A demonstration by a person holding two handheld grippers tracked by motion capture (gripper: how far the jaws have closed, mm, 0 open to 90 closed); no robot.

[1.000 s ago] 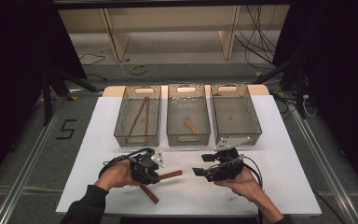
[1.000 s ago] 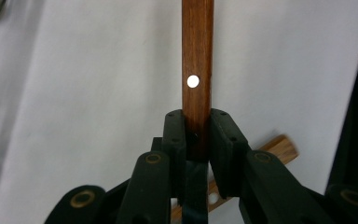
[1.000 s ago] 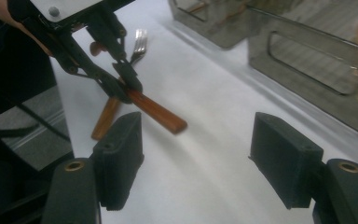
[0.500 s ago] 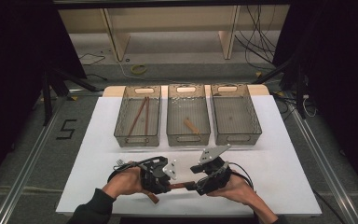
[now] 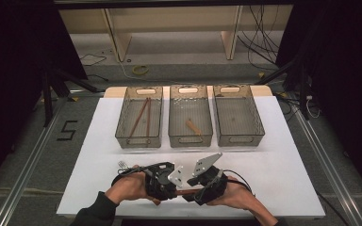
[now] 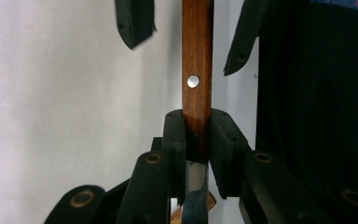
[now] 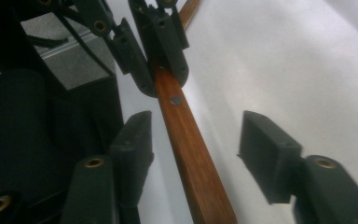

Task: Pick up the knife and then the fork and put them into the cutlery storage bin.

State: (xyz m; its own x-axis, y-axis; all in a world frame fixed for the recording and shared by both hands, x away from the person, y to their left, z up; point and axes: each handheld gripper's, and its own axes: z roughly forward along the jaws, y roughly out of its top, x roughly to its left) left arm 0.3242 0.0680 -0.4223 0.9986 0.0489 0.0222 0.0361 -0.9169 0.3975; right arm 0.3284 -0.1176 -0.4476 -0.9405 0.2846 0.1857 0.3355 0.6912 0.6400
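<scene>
The left gripper [image 6: 196,135] is clamping the wooden handle [image 6: 197,60] while the right gripper [image 7: 196,140], jaws closing, is straddling it without touching.

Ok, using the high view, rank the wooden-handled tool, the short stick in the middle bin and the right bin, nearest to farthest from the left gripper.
1. Wooden-handled tool: clamped in the left gripper.
2. Short stick: in the middle bin, straight beyond.
3. Right bin: beyond and to the right, farthest.
</scene>
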